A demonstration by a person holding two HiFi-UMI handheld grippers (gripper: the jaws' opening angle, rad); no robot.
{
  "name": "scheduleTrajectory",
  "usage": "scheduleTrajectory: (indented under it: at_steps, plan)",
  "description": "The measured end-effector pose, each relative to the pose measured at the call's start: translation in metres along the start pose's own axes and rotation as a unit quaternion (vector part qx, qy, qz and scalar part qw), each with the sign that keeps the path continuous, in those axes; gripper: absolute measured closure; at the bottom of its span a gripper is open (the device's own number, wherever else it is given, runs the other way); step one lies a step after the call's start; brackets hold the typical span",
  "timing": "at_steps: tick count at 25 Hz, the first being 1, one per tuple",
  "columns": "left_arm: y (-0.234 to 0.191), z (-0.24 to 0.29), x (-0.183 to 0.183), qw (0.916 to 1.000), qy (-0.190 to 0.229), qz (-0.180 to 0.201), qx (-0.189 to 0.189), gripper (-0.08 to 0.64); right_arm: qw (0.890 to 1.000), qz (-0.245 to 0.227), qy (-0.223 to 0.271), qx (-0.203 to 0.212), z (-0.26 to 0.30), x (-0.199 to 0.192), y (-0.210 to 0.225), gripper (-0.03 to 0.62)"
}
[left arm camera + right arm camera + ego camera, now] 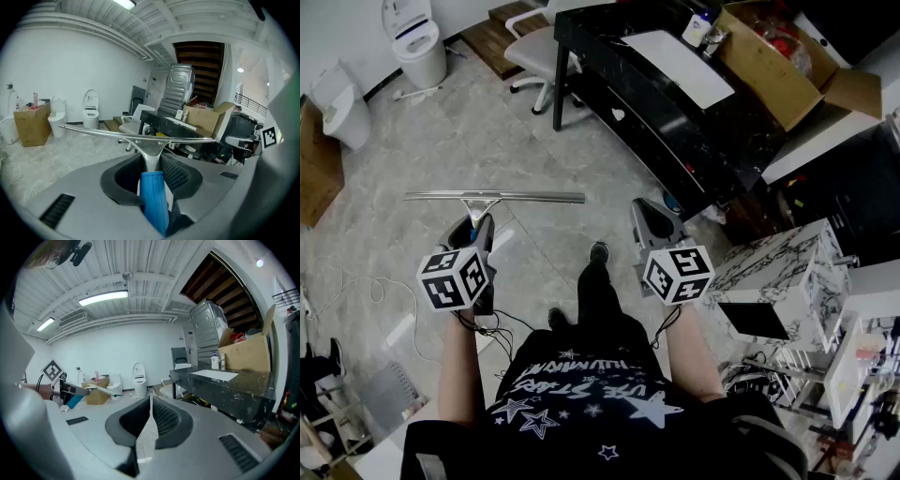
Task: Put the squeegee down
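The squeegee has a blue handle (154,199) and a long metal blade (493,197), and it is held in the air above the grey floor. My left gripper (478,225) is shut on the blue handle, with the blade lying crosswise just past the fingertips. In the left gripper view the blade (140,136) spans the picture ahead of that gripper (152,164). My right gripper (648,214) hangs about a hand's width to the right, shut with nothing in it. The right gripper view shows its pads meeting (151,406) and the squeegee (101,390) off to the left.
A black marble-look table (675,103) stands ahead on the right, with a white office chair (534,47) beside it. An open cardboard box (787,56) sits behind the table. A toilet (417,37) is far left. A marble-topped cabinet (787,272) stands close on my right.
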State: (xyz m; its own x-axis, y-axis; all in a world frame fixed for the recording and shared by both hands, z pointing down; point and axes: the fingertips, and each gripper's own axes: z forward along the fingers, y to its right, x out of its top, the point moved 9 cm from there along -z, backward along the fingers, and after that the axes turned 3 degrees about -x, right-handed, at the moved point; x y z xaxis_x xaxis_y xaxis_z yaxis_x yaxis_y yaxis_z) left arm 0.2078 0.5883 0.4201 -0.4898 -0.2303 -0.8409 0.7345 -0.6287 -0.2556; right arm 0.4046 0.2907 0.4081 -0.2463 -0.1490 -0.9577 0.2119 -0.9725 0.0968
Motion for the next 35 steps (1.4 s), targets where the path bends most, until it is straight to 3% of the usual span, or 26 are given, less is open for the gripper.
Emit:
scheduleTrajectory:
  at_steps: [13, 20, 28, 35]
  plan:
    - [-0.004, 0.010, 0.011, 1.0000, 0.004, -0.004, 0.000, 0.419, 1.000, 0.002, 0.002, -0.008, 0.007, 0.004, 0.007, 0.540]
    - [-0.002, 0.041, 0.028, 1.0000, 0.002, 0.000, -0.003, 0.419, 0.999, 0.018, 0.028, -0.027, 0.026, 0.013, 0.034, 0.539]
    - [0.004, 0.116, 0.074, 1.0000, -0.001, 0.007, -0.002, 0.419, 0.999, 0.031, 0.029, -0.033, 0.092, 0.033, 0.096, 0.539]
    - [0.009, 0.212, 0.139, 0.9999, -0.007, 0.011, -0.002, 0.419, 0.998, 0.048, 0.025, -0.034, 0.185, 0.063, 0.176, 0.538]
